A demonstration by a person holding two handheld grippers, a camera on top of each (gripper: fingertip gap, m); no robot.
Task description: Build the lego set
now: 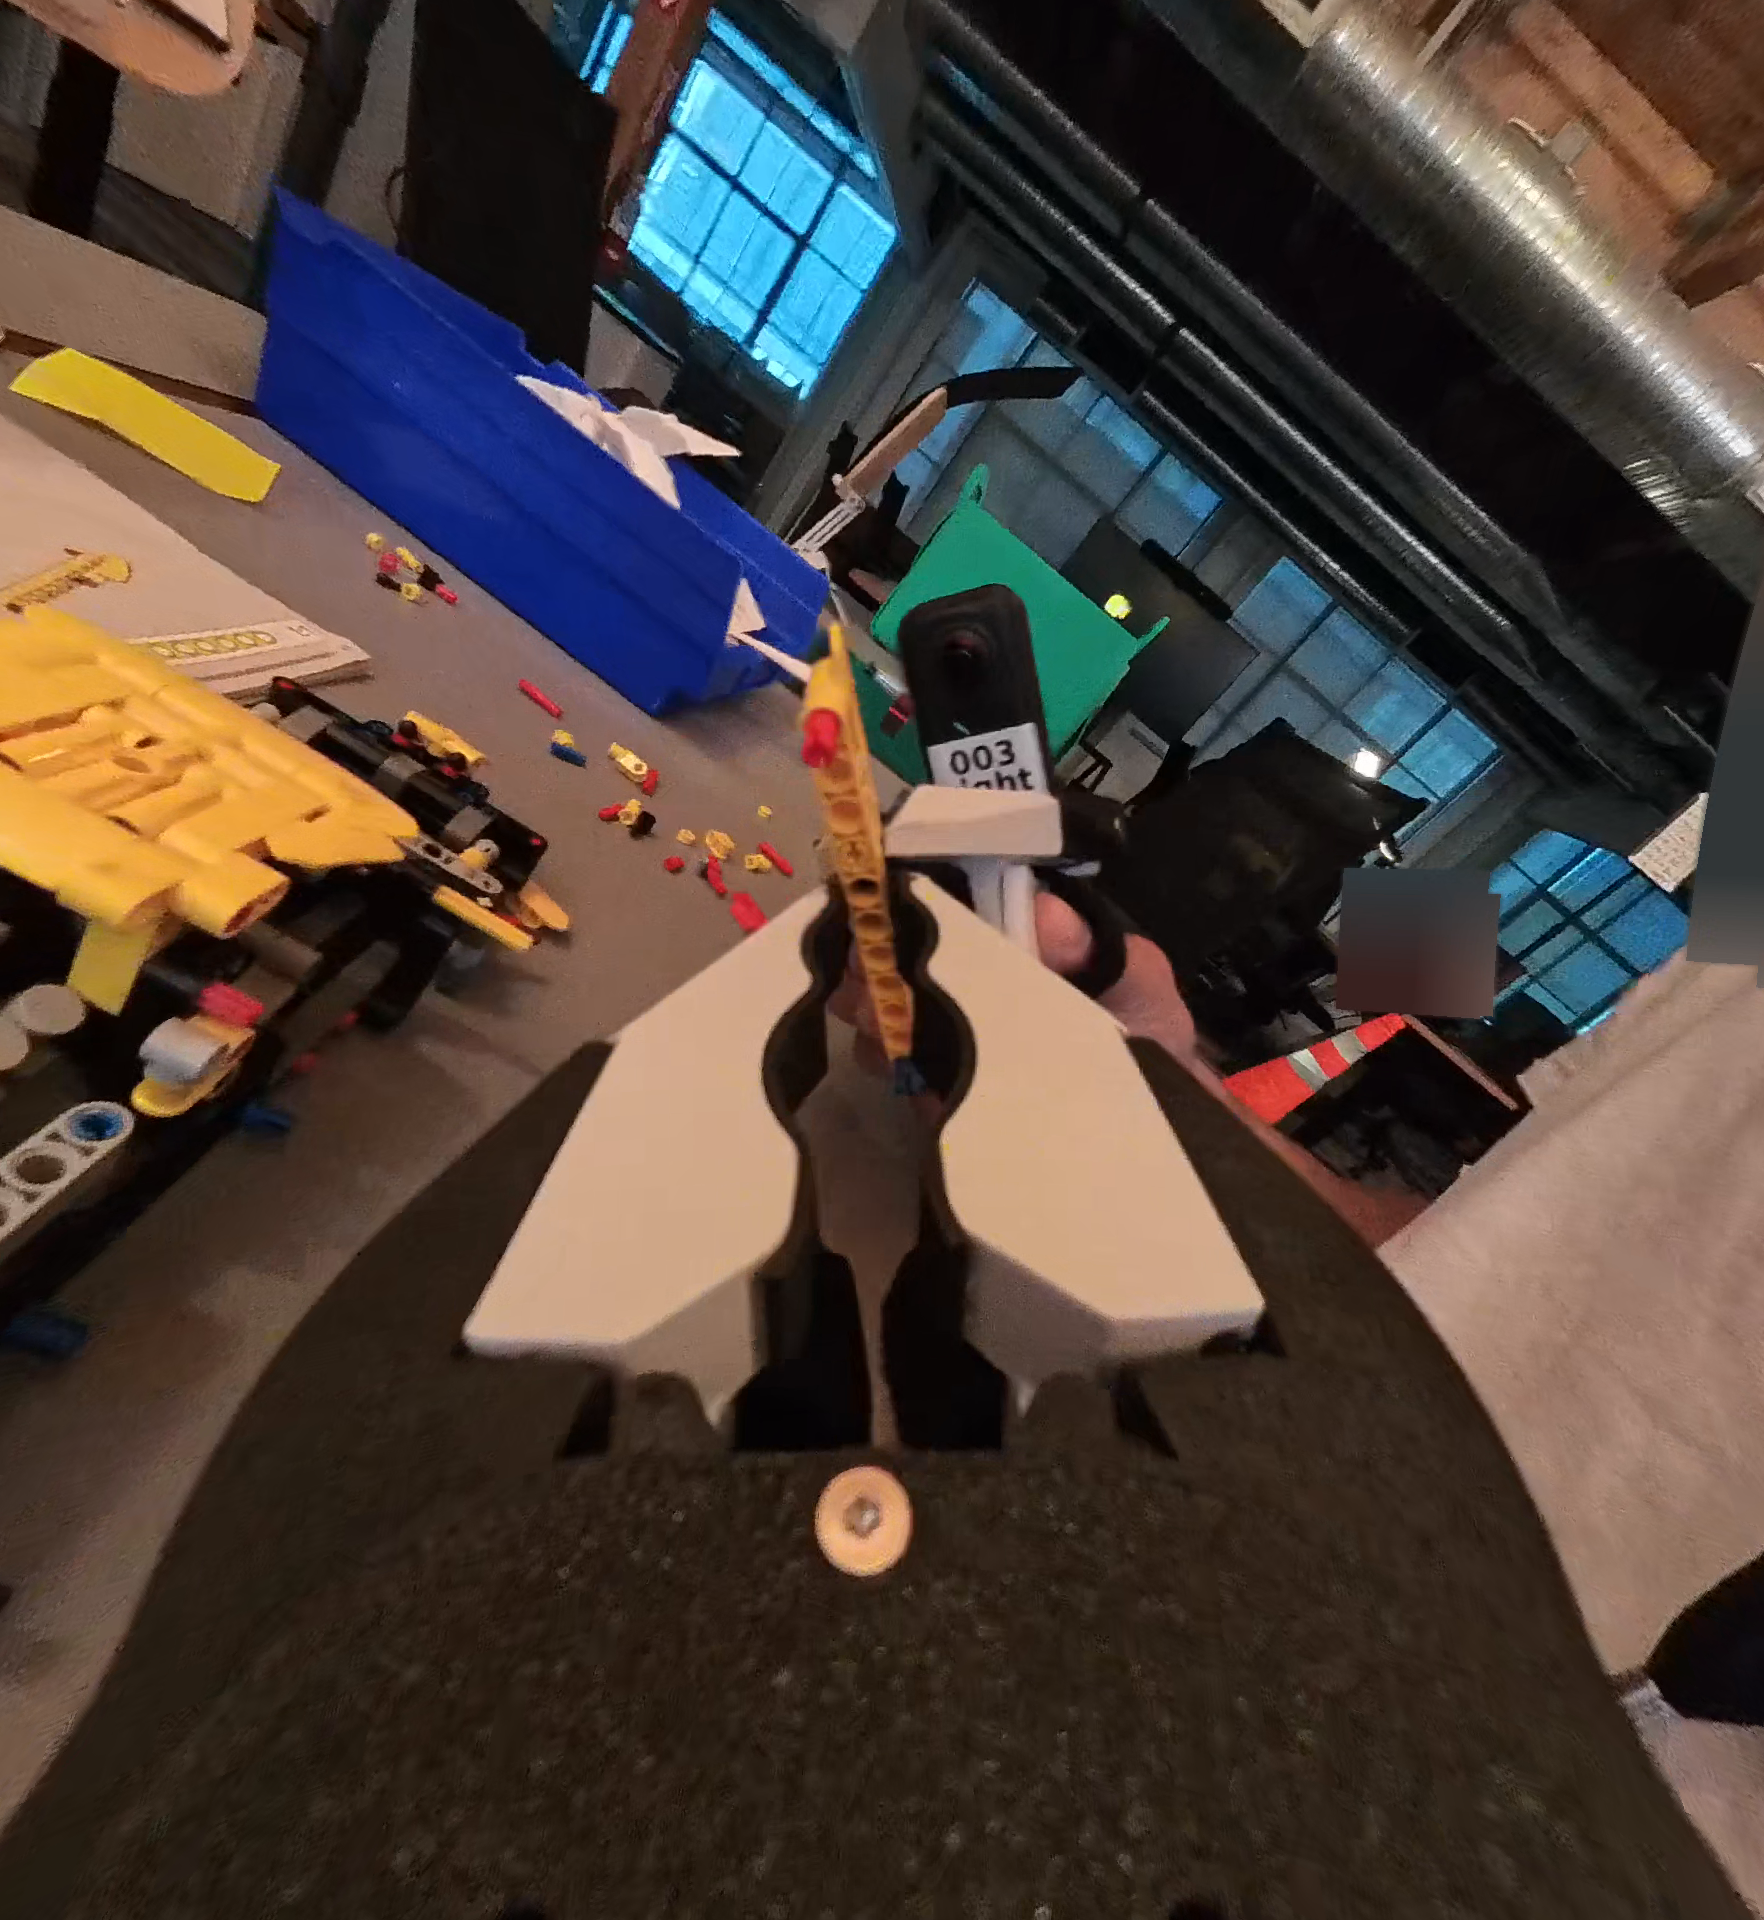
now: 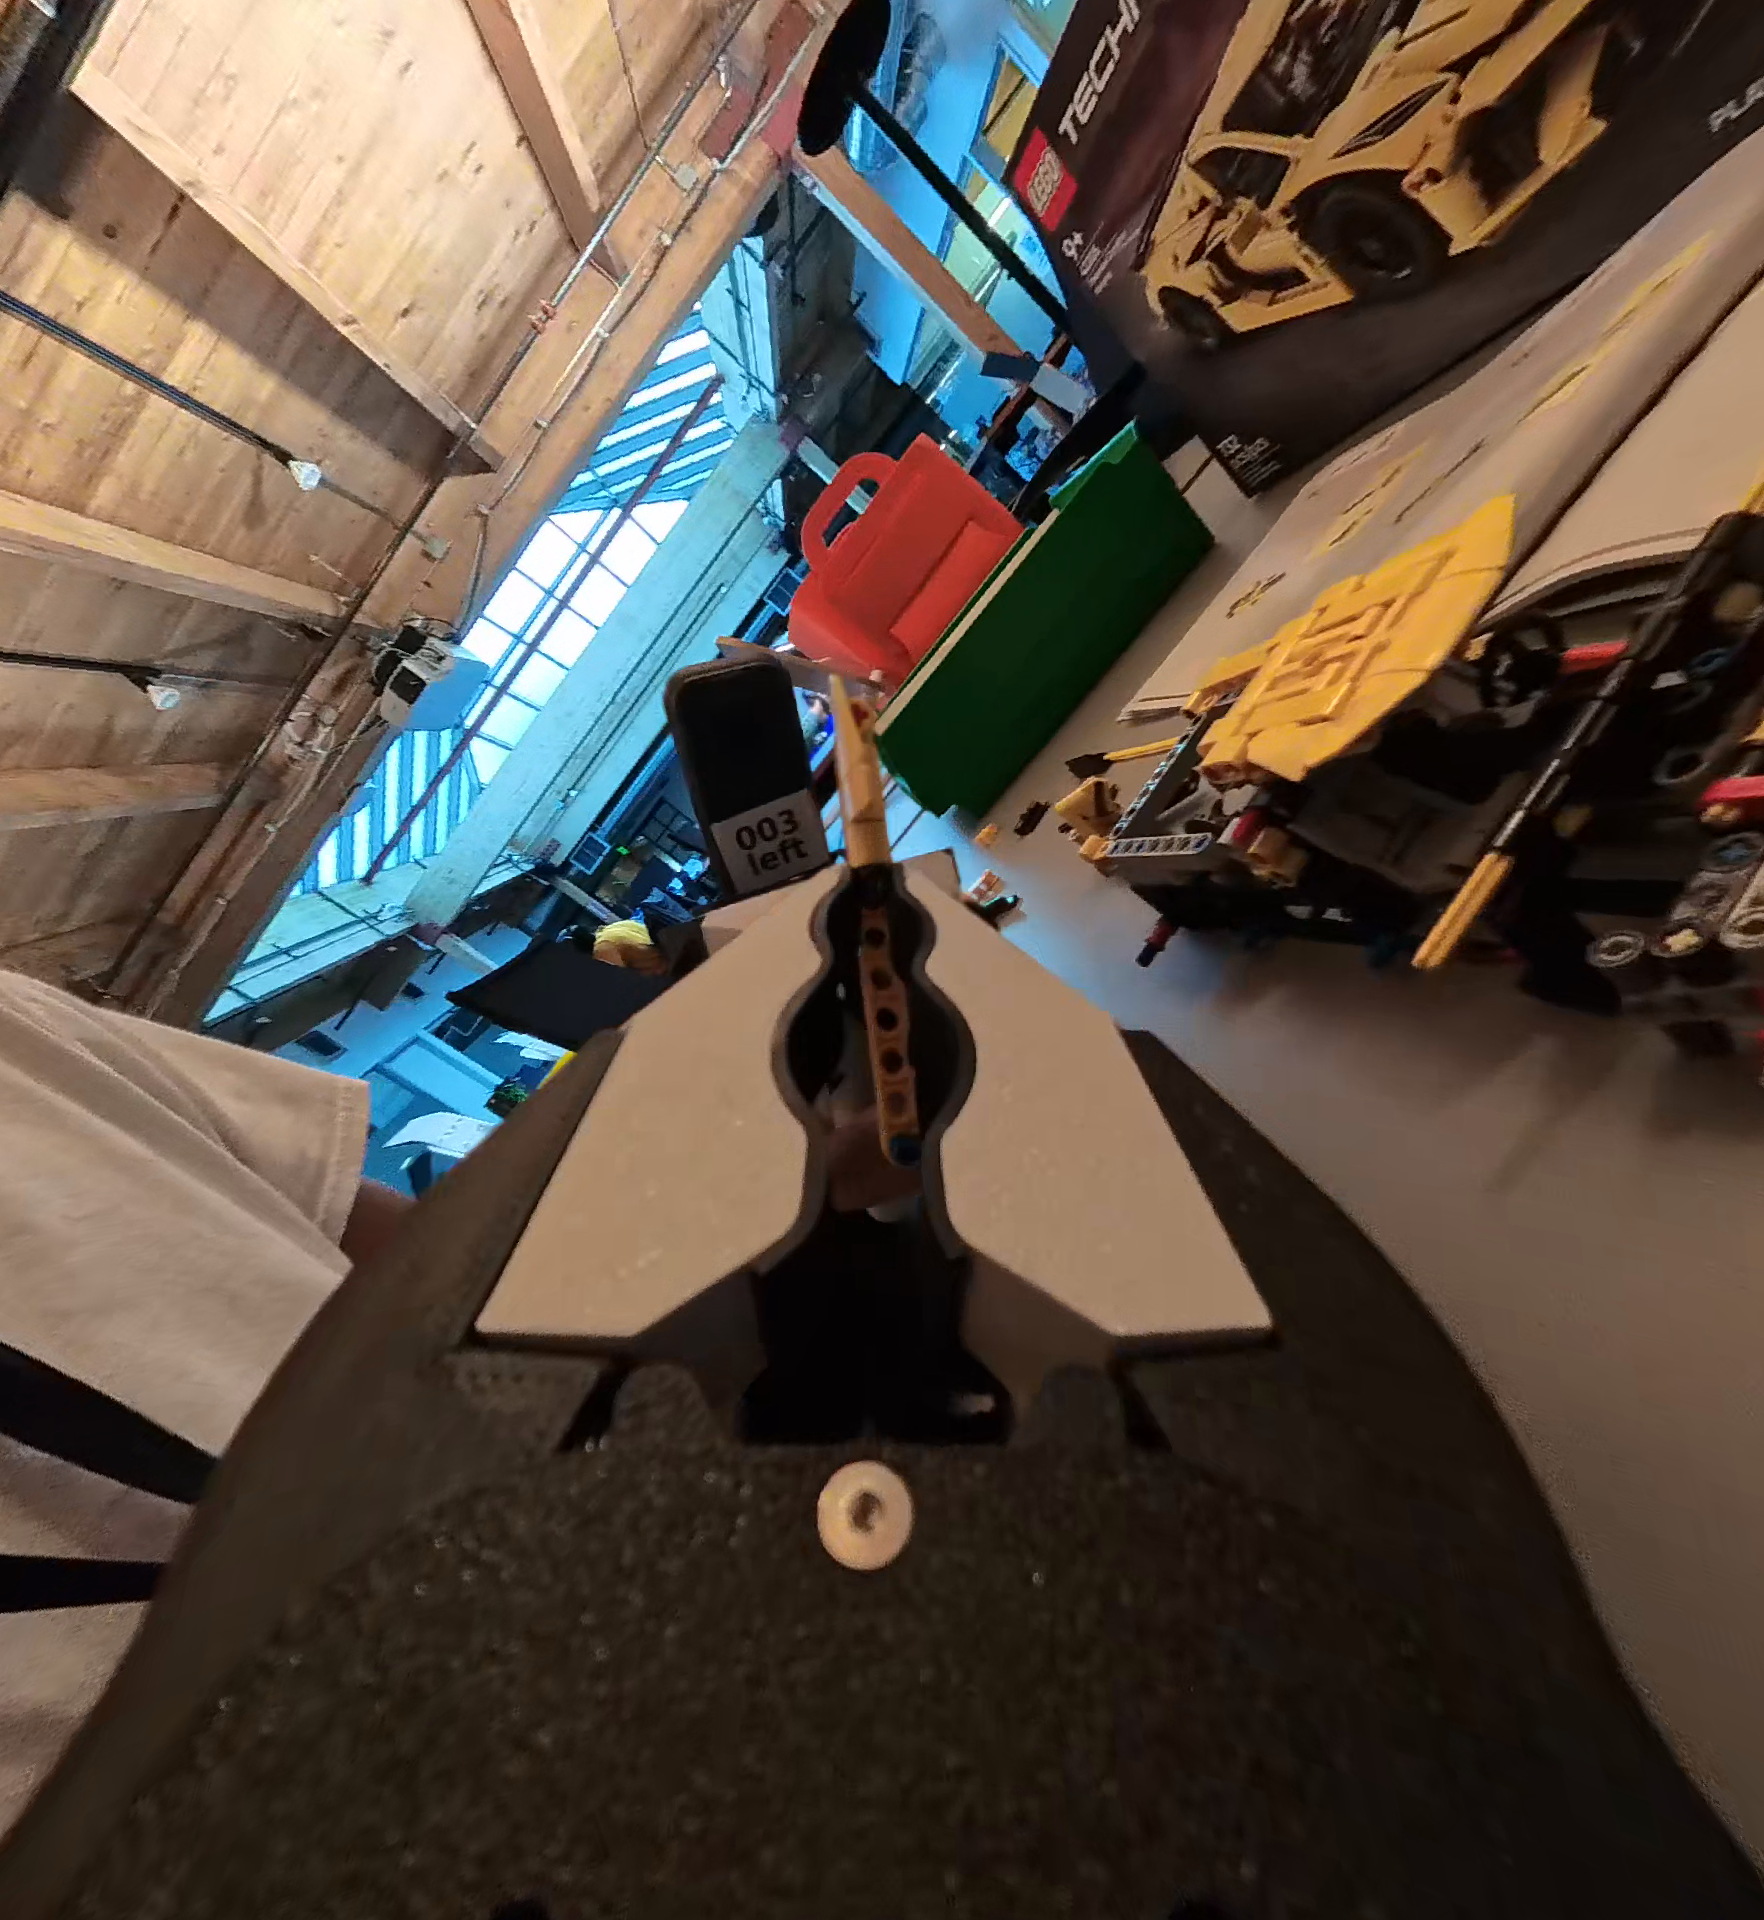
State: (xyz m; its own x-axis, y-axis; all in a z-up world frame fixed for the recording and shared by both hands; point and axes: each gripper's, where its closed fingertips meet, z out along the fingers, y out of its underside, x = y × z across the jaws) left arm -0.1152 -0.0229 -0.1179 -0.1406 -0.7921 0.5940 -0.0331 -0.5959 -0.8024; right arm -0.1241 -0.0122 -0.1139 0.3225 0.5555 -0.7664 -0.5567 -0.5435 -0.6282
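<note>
Nearest in the left wrist view, the left tongs (image 1: 873, 914) are drawn almost together, their pale tips nipping a long yellow holed beam (image 1: 862, 883) that runs through the scalloped gap between the fingers (image 1: 712, 1122) and stands out beyond the tips, tilted a little. A blue pin (image 1: 907, 1081) sits at the beam's near end and a red pin (image 1: 820, 740) near its far end. The right wrist view shows much the same from the other side: the right tongs (image 2: 870, 883) are also nearly closed on the same beam (image 2: 883, 997), whose lower stretch lies in the gap while its upper part rises past the tips. So both tongs clamp one beam, held up off the counter (image 1: 587, 935). Just behind the beam in each view is the other tool's black camera, each with a white label. Farther off on the grey counter rests the partly built yellow and black car (image 1: 161, 810), seen too at the right of the right wrist view (image 2: 1522, 748), with an open instruction booklet (image 1: 47, 582) behind it. Small loose red, yellow and black pieces (image 1: 691, 831) are scattered between the car and a blue bin (image 1: 504, 468). Beyond stand a green bin (image 2: 1054, 623), an orange bin (image 2: 899, 551) and the set's box (image 2: 1325, 208).
</note>
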